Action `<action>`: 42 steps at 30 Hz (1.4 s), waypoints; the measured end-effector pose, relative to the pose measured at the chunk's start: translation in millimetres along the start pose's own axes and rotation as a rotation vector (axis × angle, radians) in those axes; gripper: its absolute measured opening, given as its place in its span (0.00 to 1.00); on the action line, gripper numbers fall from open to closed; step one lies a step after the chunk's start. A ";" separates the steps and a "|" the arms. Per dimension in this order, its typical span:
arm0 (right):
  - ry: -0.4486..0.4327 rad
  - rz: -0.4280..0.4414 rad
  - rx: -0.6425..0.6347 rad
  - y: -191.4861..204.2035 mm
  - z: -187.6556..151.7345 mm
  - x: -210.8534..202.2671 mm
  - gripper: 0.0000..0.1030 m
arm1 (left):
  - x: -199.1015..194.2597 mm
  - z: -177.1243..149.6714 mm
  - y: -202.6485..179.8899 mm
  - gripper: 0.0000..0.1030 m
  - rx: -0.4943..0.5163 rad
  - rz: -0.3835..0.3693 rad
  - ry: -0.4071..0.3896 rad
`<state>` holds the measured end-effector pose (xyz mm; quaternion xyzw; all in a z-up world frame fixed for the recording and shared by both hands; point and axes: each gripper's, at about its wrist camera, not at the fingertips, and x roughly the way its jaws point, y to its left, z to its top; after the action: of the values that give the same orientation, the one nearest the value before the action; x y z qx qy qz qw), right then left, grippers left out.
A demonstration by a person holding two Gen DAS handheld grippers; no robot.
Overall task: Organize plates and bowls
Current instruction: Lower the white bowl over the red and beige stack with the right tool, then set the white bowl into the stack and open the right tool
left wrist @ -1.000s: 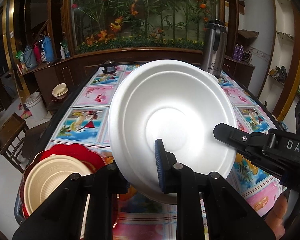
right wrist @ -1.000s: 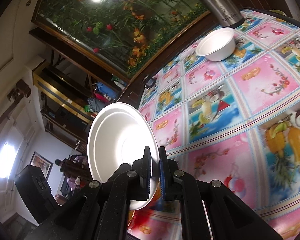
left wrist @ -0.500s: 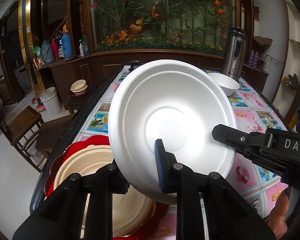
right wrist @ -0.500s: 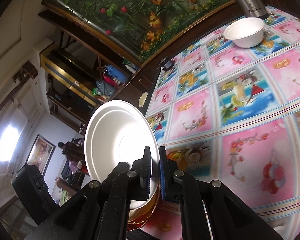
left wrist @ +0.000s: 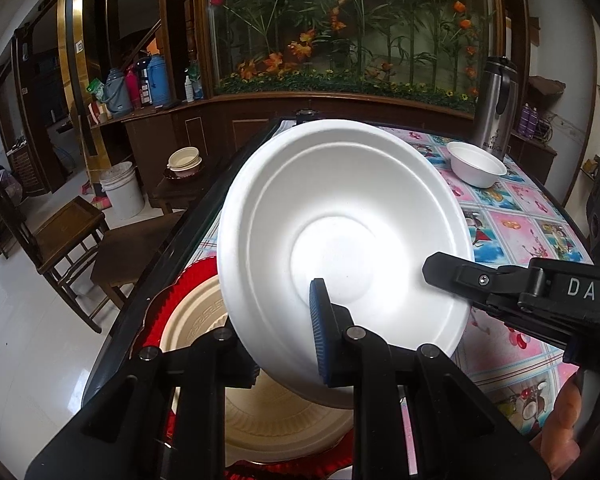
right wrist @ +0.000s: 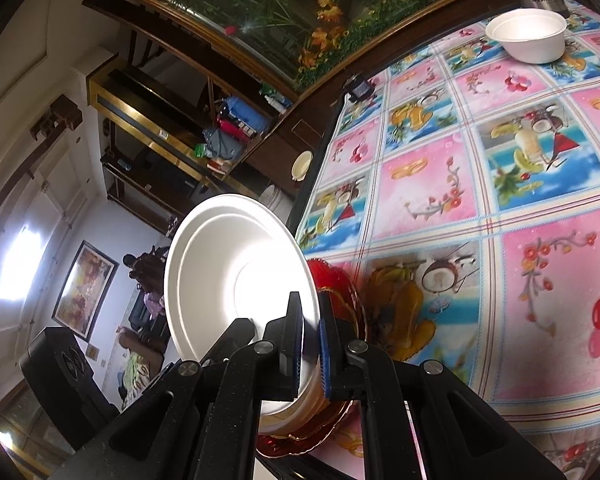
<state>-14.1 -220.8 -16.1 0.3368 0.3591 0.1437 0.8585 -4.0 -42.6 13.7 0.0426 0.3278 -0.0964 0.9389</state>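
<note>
We hold one white plate (left wrist: pixel 340 240) with both claws, tilted steeply so that its hollow face looks back at us. The left claw (left wrist: pixel 284 344) is clamped on the plate's near rim: one blue-padded finger lies inside the dish, the other is hidden behind it. The right claw (right wrist: pixel 310 344) is pressed together on the rim at the plate's right side, its pads nipping the thin edge. In the left wrist view the right claw reaches in from the right to that same rim.

The plate hangs above the near left corner of the surface (right wrist: pixel 500 184), just over a cream plate (left wrist: pixel 284 420) that sits on a red scalloped plate (left wrist: pixel 188 284). A white bowl (right wrist: pixel 526 36) stands well apart at the far right, beside a steel flask (left wrist: pixel 496 108).

We judge that the step in hand is stacking: the white plate is being carried onto the pile at the corner, and it is not yet down. The next move calls for levelling the plate, centring it over the cream one and lowering it until the bases nest, with both claws tipping together so the thin rim does not bend or slip. Only then should the claws let go and draw back clear of the pile. The stack stands close to the edge of the surface, so a sideways nudge could push it off. The white bowl is left to deal with after this
</note>
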 end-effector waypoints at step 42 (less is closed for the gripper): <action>0.115 -0.010 -0.006 7.0 -23.7 39.8 0.10 | 11.5 -21.0 20.4 0.18 -0.025 0.057 0.059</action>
<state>-3.1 -184.9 -44.2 0.3235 0.4090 0.1597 0.8382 -3.7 -21.4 -9.6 0.0429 0.3551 -0.0645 0.9316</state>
